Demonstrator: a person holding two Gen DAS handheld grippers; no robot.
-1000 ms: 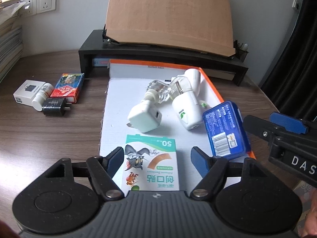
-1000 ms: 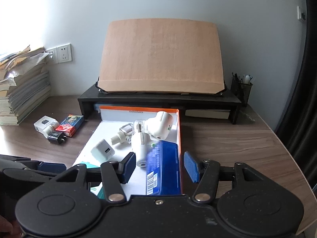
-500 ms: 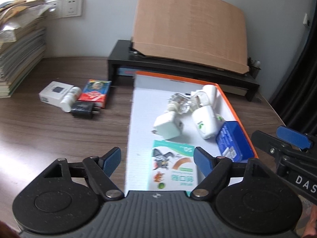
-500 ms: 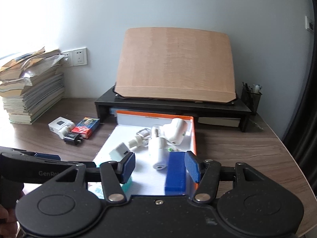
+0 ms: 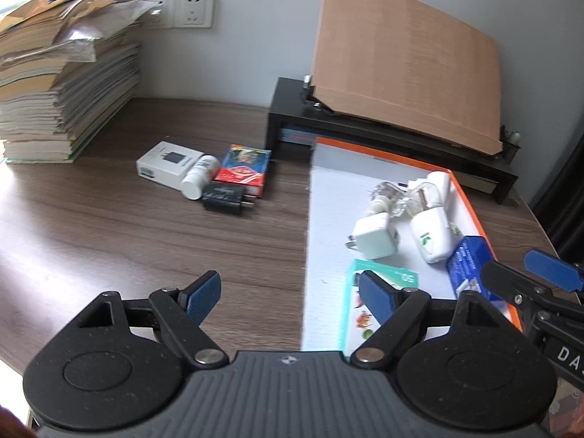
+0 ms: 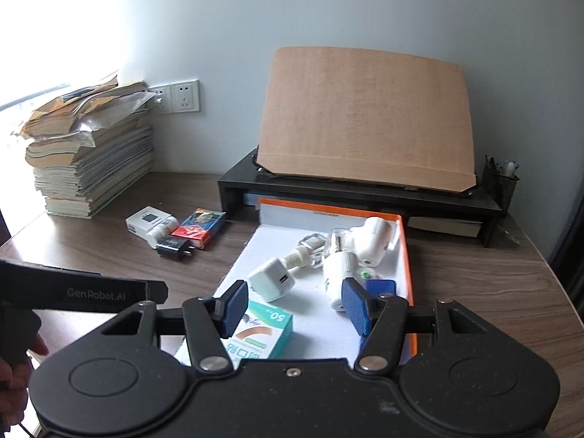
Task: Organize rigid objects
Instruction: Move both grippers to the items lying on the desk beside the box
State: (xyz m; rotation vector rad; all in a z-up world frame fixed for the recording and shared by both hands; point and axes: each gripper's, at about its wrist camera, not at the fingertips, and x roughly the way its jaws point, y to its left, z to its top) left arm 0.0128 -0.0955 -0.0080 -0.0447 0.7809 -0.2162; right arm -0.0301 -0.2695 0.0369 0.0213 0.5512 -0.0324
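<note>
- Left claw (image 5: pixel 290 297): two ribbed blue pads on black arms, spread wide and holding nothing, over the bench edge of the tray.
- Right claw (image 6: pixel 295 306): the same build, pads spread apart with nothing between them, above the tray's near end.
- Bench (image 5: pixel 109 226): dark wood-grain surface, matte.
- Tray (image 6: pixel 406 255): one shallow rectangular box lid, orange rim and white floor, lying flat on the bench.
- Plaster box (image 6: pixel 264 332): one teal-and-white cardboard carton printed with "50", at the tray's near end.
- Blue box (image 5: pixel 465 266): one glossy blue pack with a barcode label, against the tray's right rim.
- White charger (image 6: pixel 272 283): one smooth cube with a USB slot, mid-tray.
- White plug-in units (image 6: pixel 372 242): two rounded plastic bodies, touching each other, towards the tray's far right.
- Clear bulb (image 6: pixel 310 248): one transparent faceted piece beside them.
- Outside the tray, to its left on the bench, four things huddle together: one white carton (image 5: pixel 169 162), one small white bottle (image 5: pixel 199 180) lying on its side, one black charger (image 5: pixel 224 197) with metal prongs, one red-and-blue card pack (image 5: pixel 244 169).
- Black riser (image 6: pixel 357 197): one long shelf carrying one tilted plywood board (image 6: pixel 367 120).
- Paper stack (image 5: pixel 54 73): one tall pile of worn books, far left.
</note>
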